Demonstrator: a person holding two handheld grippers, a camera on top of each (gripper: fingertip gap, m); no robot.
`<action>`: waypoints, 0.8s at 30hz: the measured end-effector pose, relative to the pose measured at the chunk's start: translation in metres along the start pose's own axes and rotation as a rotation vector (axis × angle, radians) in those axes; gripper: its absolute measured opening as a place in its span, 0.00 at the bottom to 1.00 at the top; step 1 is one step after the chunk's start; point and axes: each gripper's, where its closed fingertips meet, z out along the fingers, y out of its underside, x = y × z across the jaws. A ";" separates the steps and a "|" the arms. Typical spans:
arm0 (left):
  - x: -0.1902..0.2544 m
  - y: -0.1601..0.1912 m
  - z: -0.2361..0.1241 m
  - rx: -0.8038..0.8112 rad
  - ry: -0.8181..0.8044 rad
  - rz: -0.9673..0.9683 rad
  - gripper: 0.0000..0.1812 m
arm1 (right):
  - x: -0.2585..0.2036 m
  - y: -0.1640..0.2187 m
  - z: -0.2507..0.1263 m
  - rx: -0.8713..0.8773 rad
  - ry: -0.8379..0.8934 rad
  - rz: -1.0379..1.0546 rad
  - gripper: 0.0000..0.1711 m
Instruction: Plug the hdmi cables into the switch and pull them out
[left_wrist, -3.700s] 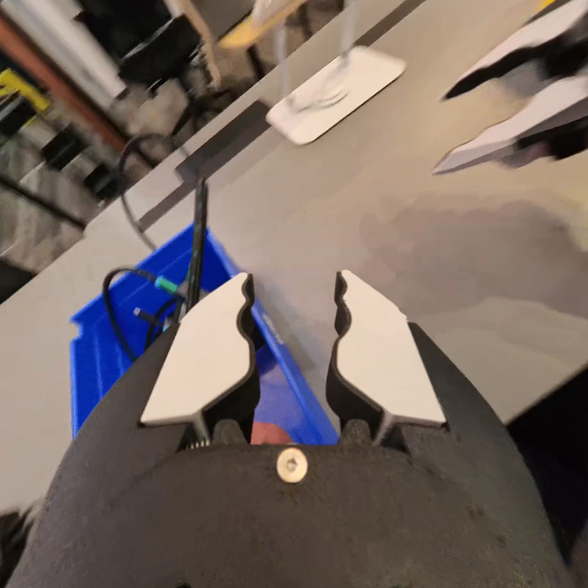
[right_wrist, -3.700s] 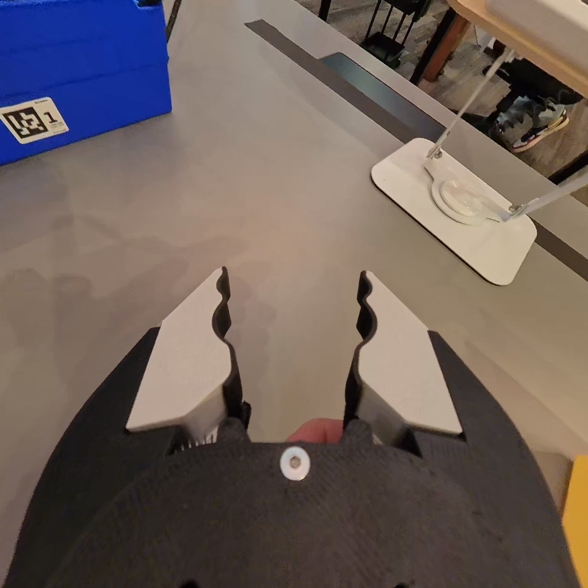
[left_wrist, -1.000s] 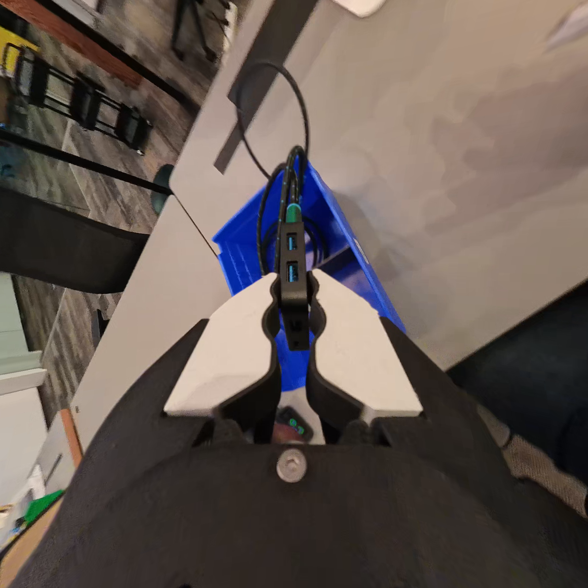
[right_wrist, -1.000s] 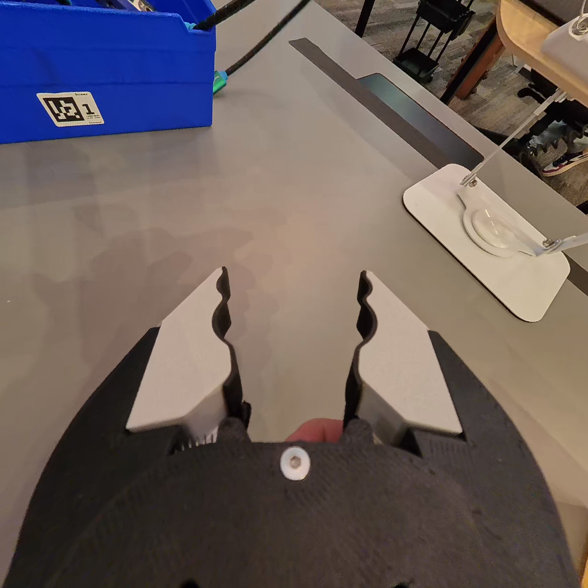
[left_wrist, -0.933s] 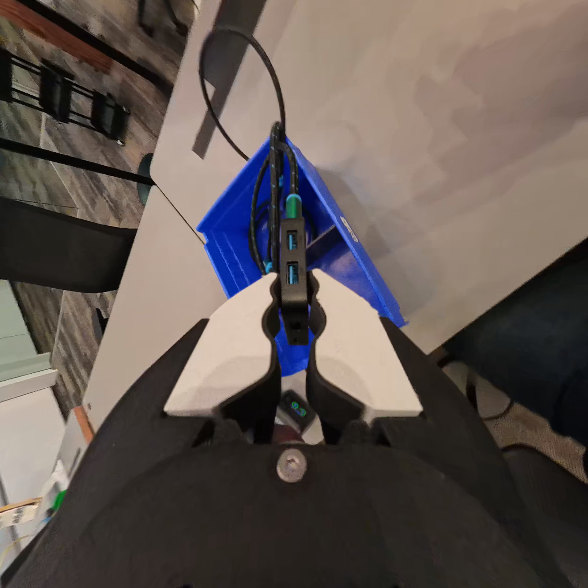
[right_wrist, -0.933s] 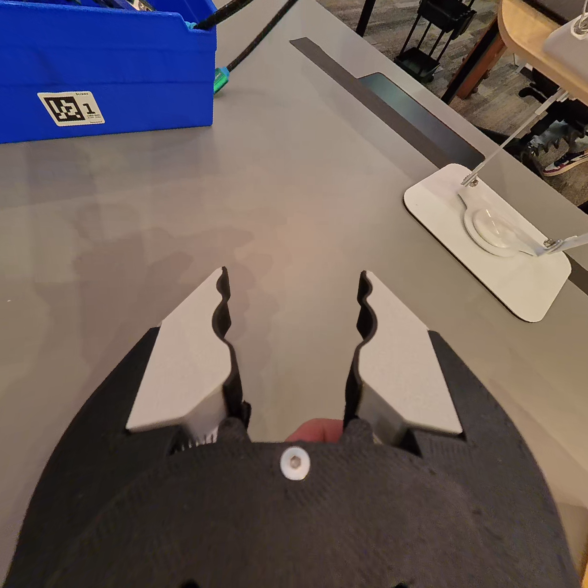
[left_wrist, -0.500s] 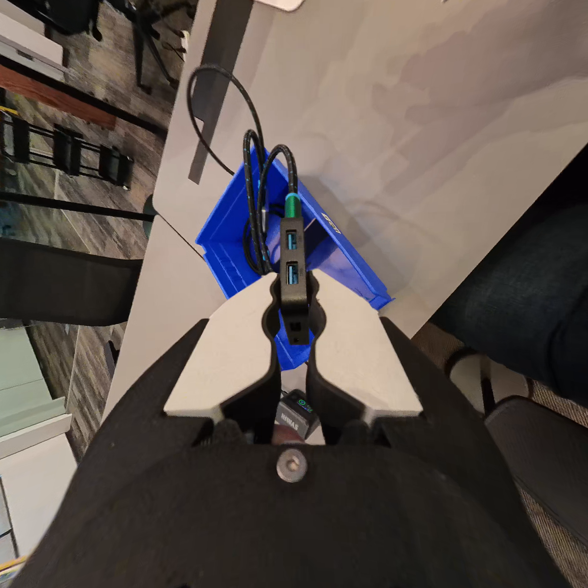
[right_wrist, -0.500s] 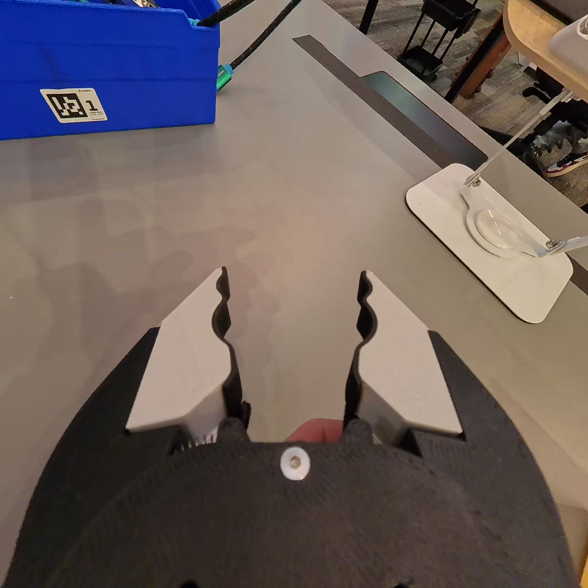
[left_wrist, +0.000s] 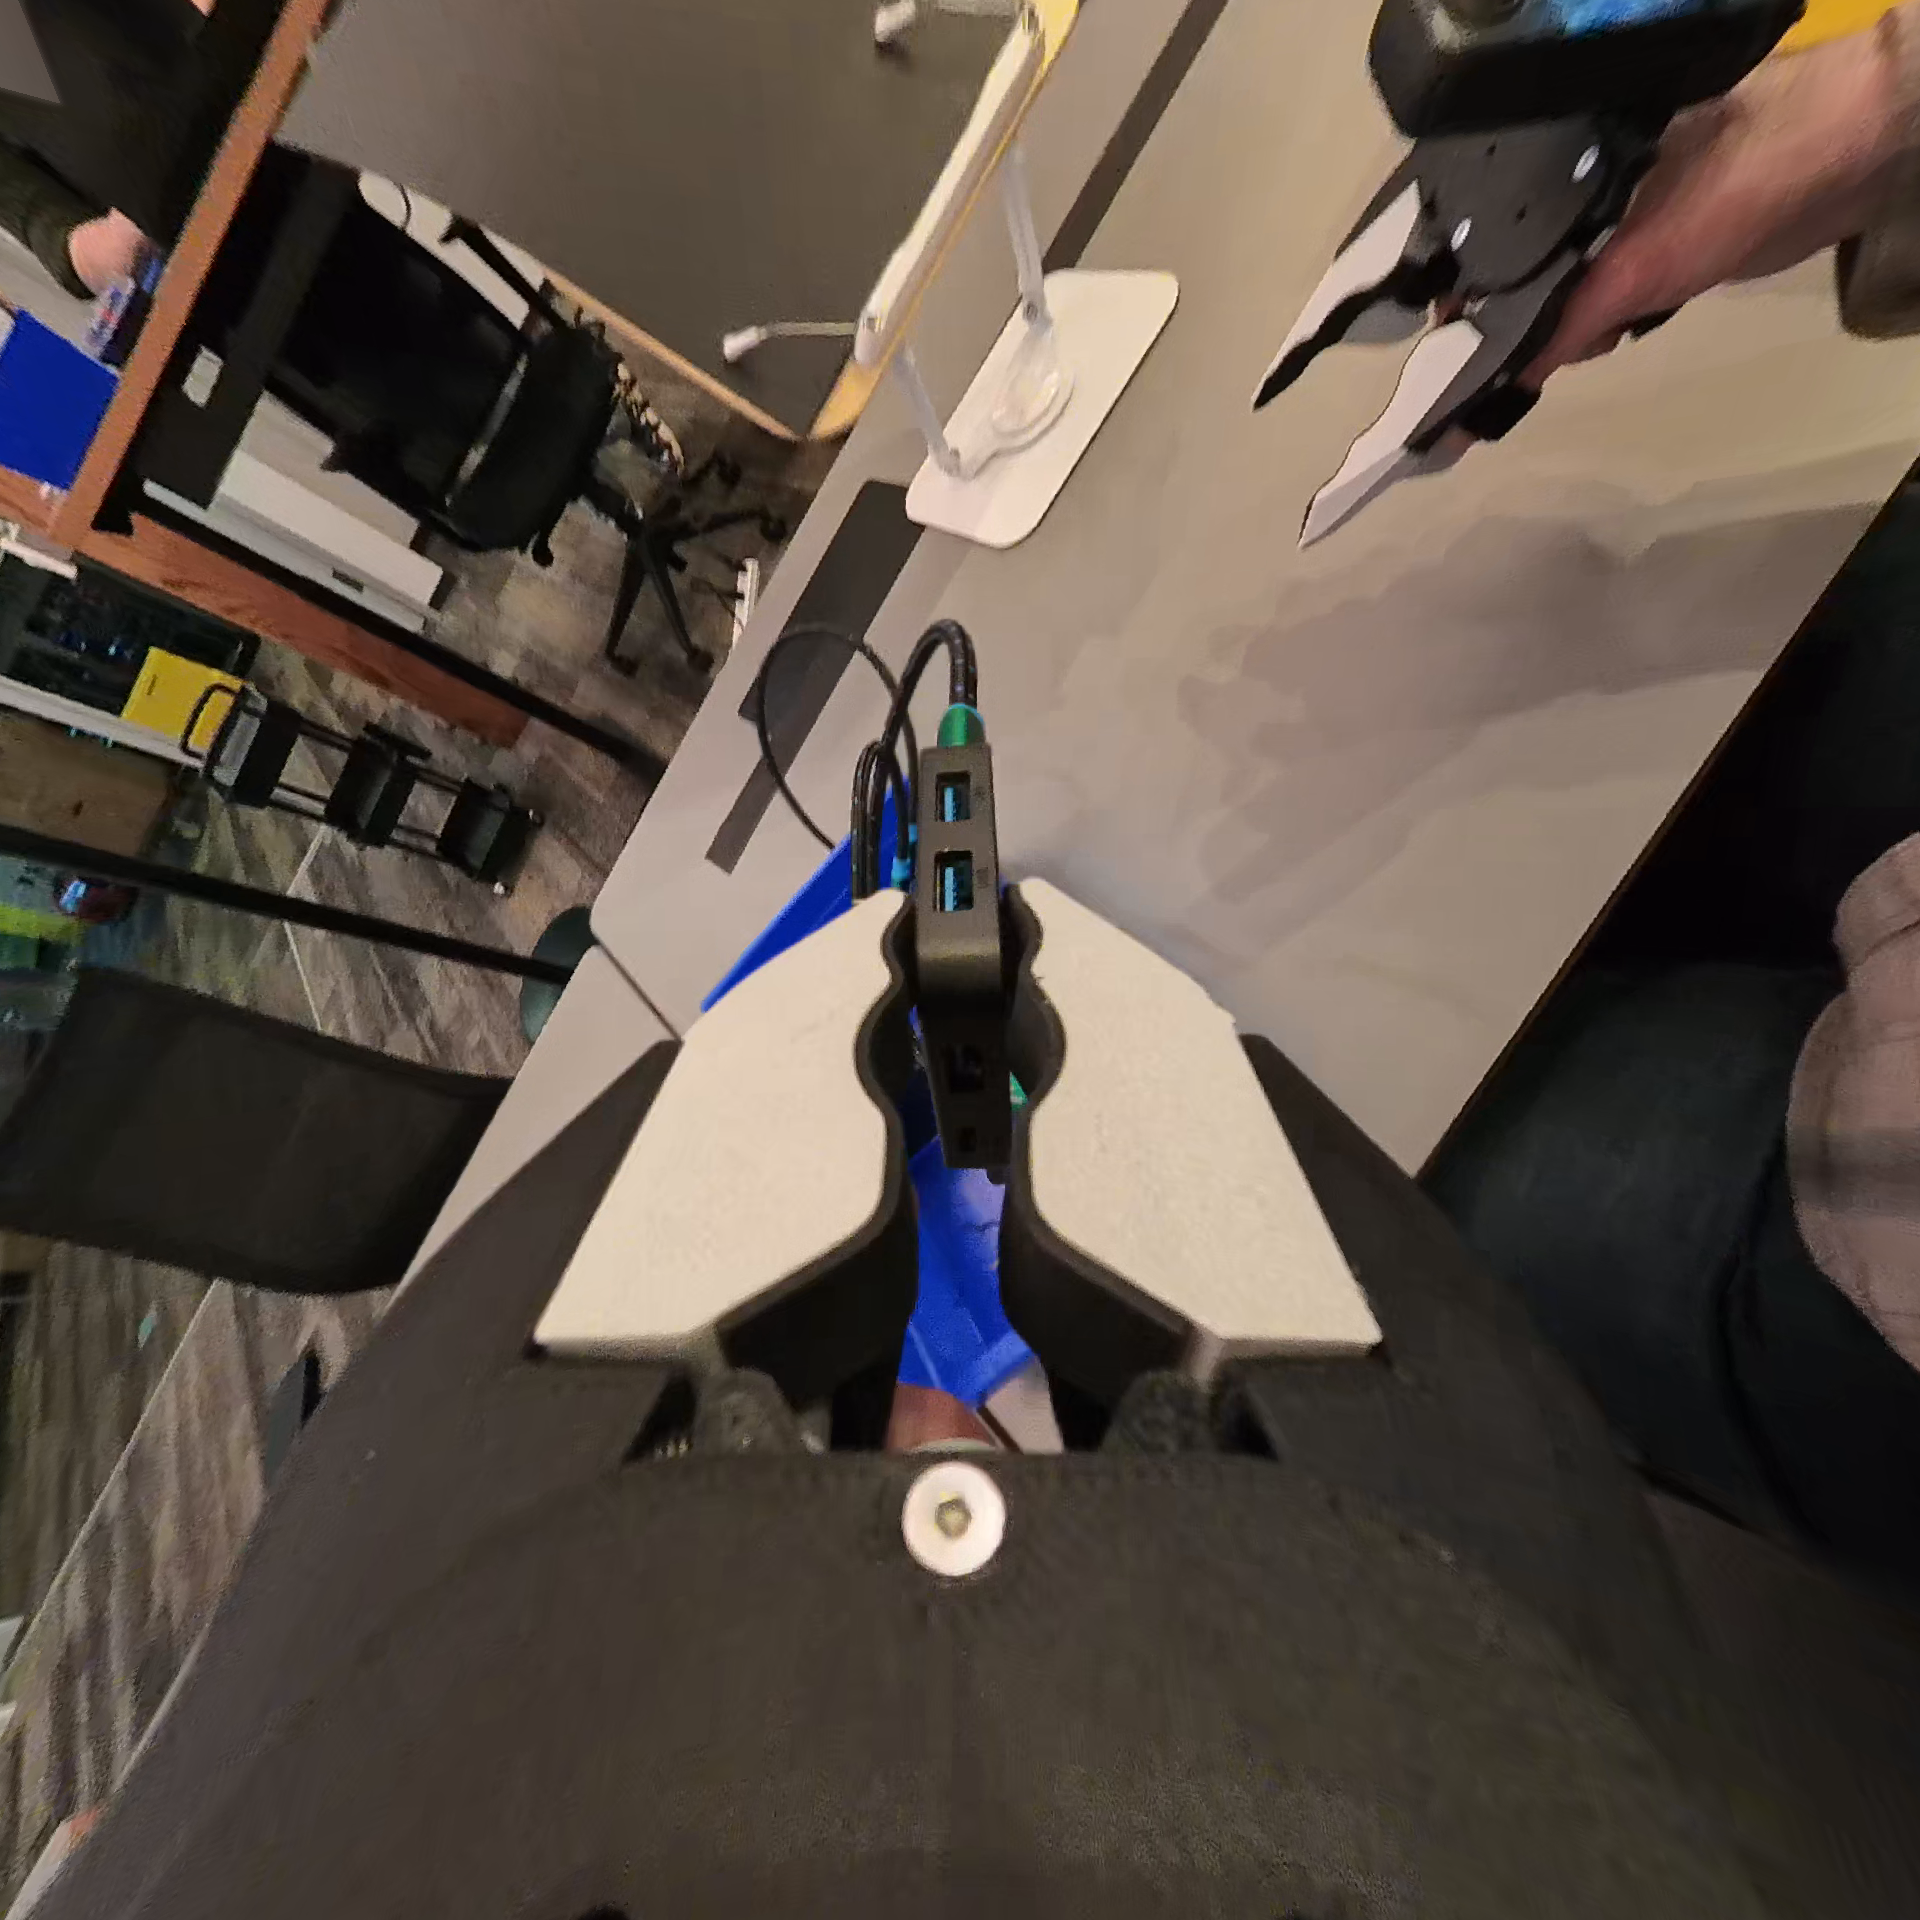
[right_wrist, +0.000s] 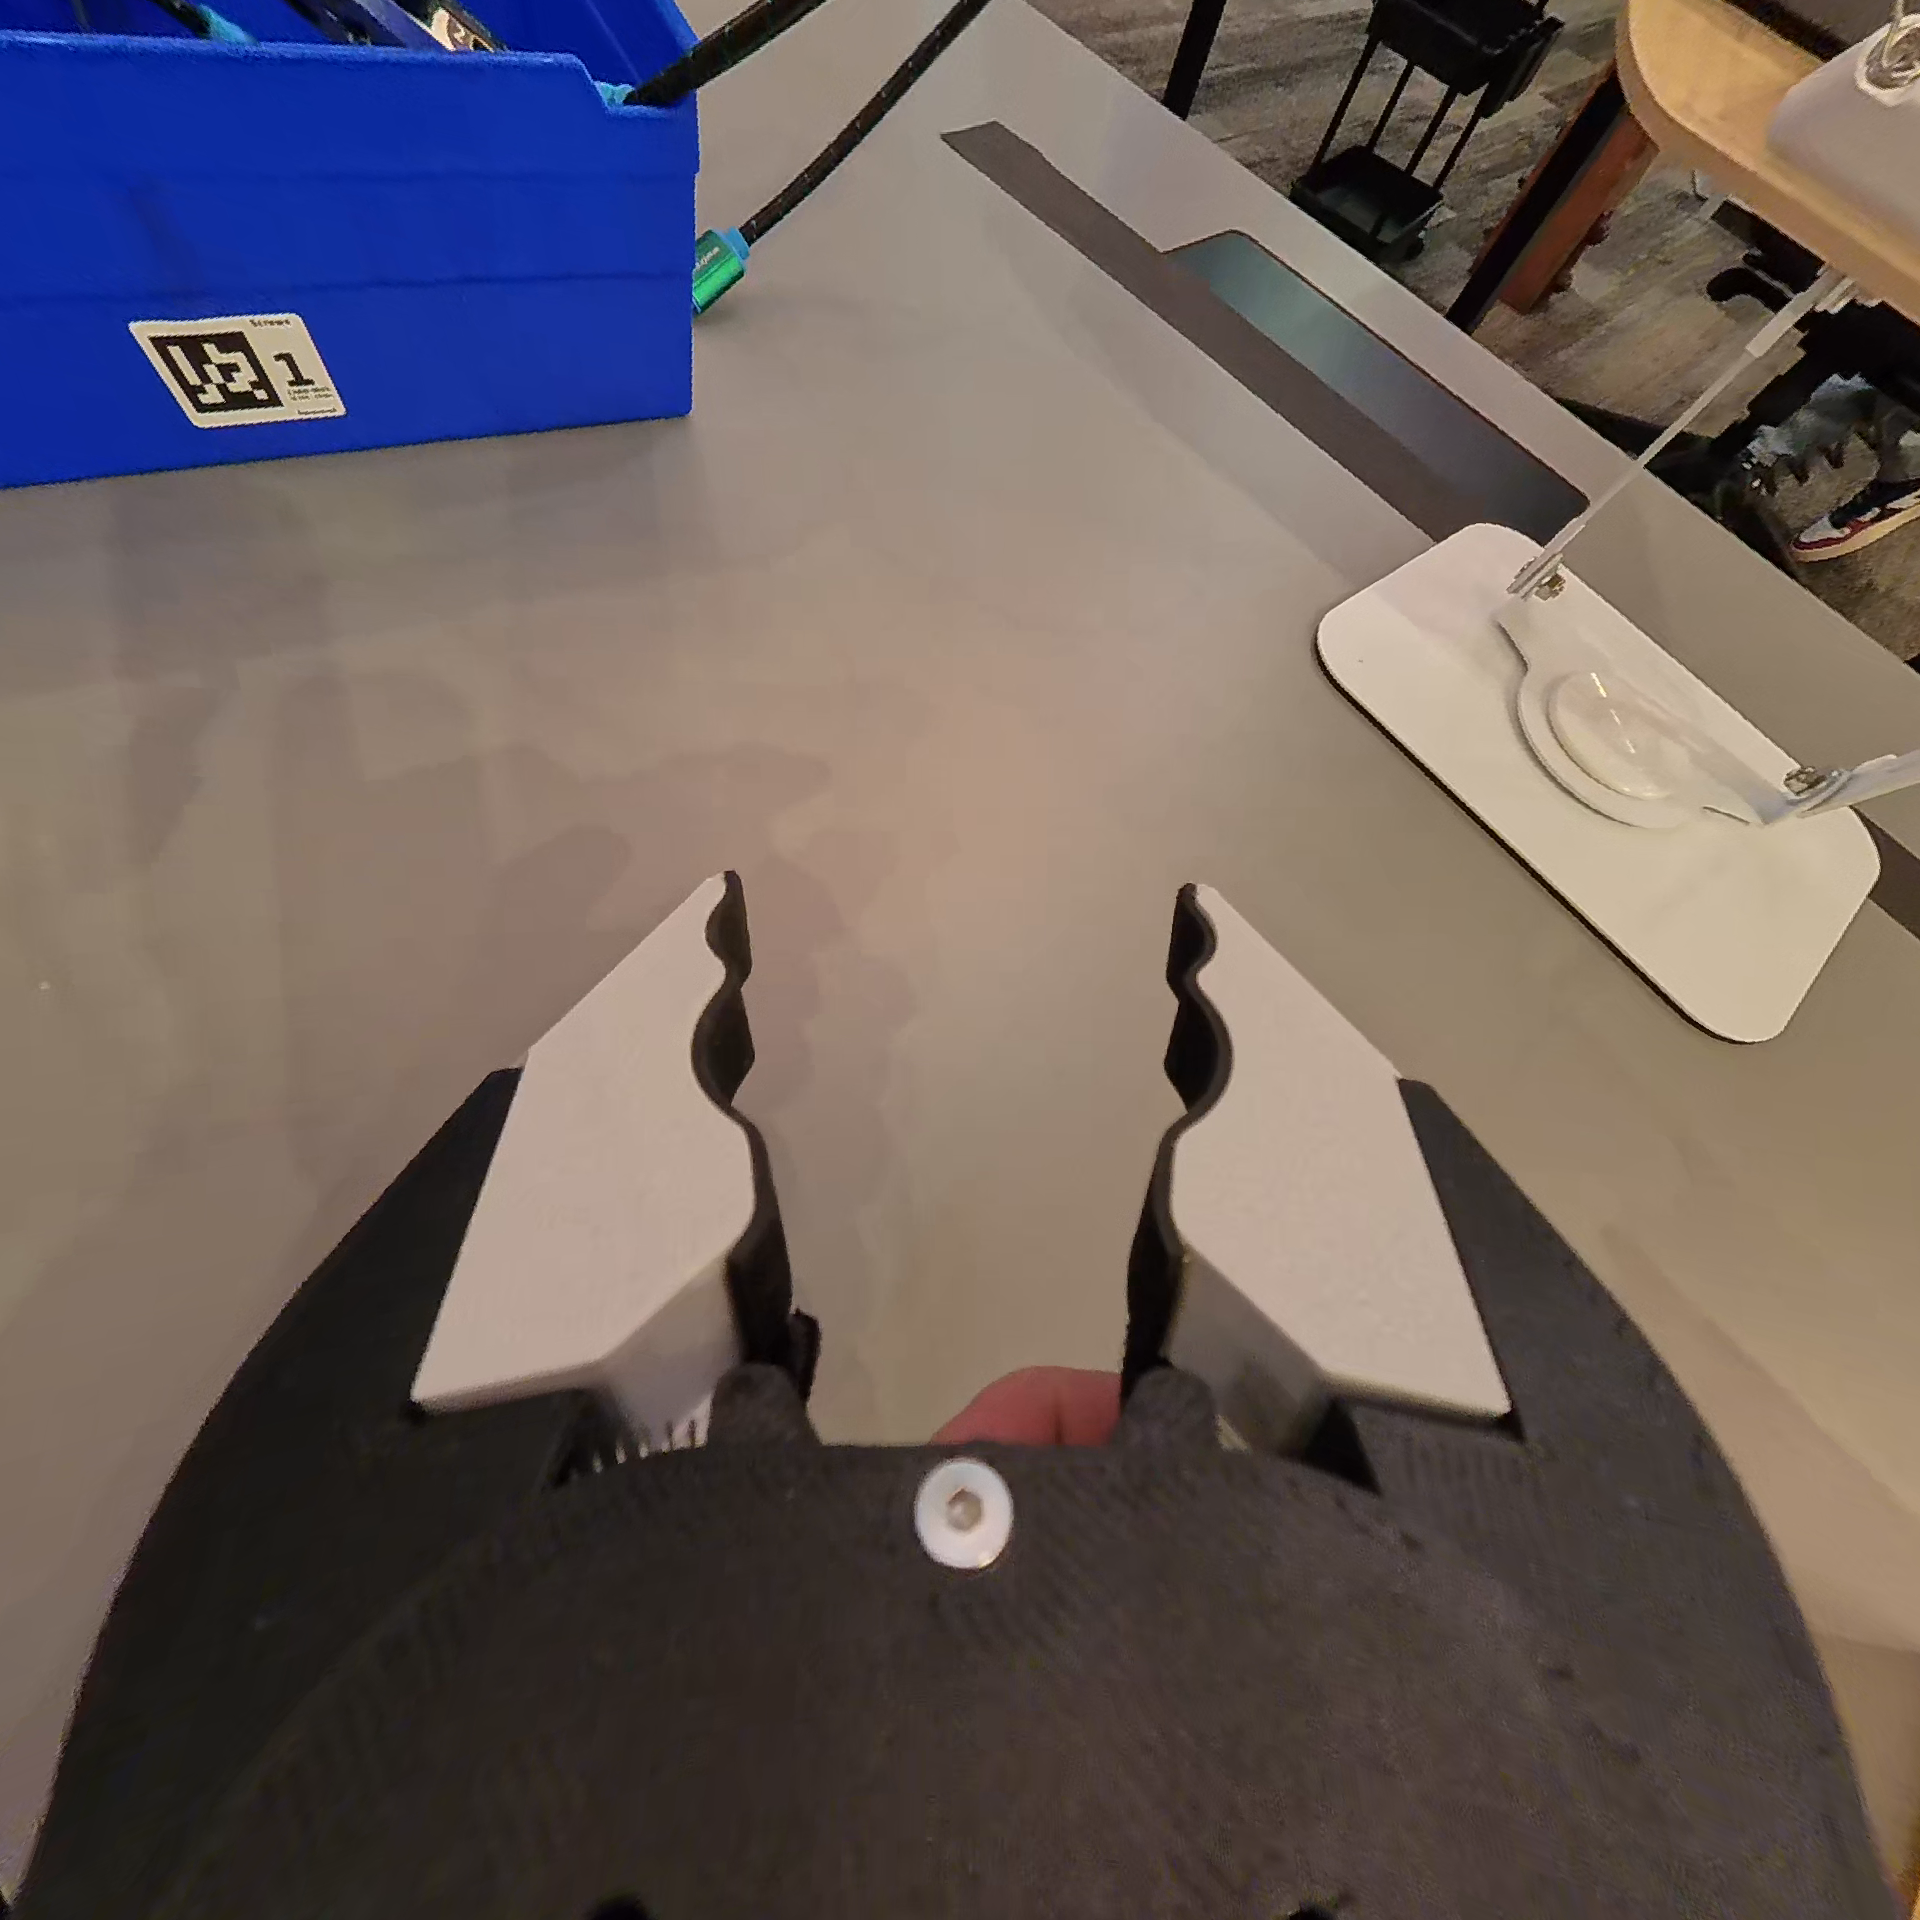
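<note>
Above the blue plastic bin (left_wrist: 821, 914), your left hand-held gripper (left_wrist: 958, 914) clamps the slim black switch (left_wrist: 961, 935); steady it level while the right hand-held gripper (right_wrist: 961, 904), jaws wide and empty, fetches a cable.

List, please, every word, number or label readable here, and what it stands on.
White sticker on the blue bin: a black square code and small print, which I will not quote.
Green cable plug: tiny print, unreadable.
Black switch: nothing legible.
</note>
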 end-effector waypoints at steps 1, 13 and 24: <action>-0.001 -0.005 -0.003 0.031 0.005 -0.008 0.07 | 0.000 0.000 0.000 0.001 -0.001 0.003 0.46; -0.020 -0.076 -0.015 0.358 -0.082 -0.032 0.07 | 0.012 -0.006 -0.007 0.048 -0.011 0.079 0.46; 0.015 -0.105 0.079 0.353 0.028 0.057 0.07 | 0.064 -0.020 -0.042 0.225 0.017 0.235 0.45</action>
